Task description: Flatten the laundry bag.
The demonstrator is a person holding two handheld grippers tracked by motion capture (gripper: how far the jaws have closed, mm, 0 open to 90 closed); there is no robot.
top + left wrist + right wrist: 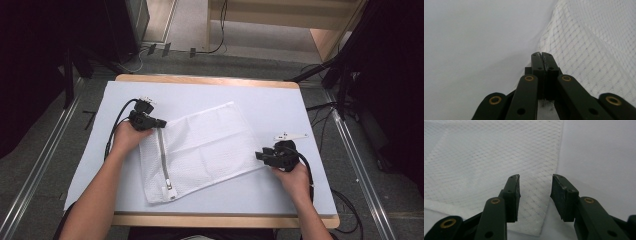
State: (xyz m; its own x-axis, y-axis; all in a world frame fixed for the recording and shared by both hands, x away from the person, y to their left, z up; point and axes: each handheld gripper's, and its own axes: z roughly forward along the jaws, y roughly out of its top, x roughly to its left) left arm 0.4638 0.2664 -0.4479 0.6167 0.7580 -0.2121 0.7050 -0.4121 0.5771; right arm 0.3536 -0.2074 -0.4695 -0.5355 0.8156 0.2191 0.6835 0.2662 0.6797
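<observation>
Mesh bag (200, 145) (zipper side) pinched in left tongs (161, 123), right tongs (260, 156) open over its corner

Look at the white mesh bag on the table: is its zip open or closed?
Closed. The zip runs as one unbroken line down the mesh bag, with the puller at its near end and no gap showing.
</observation>
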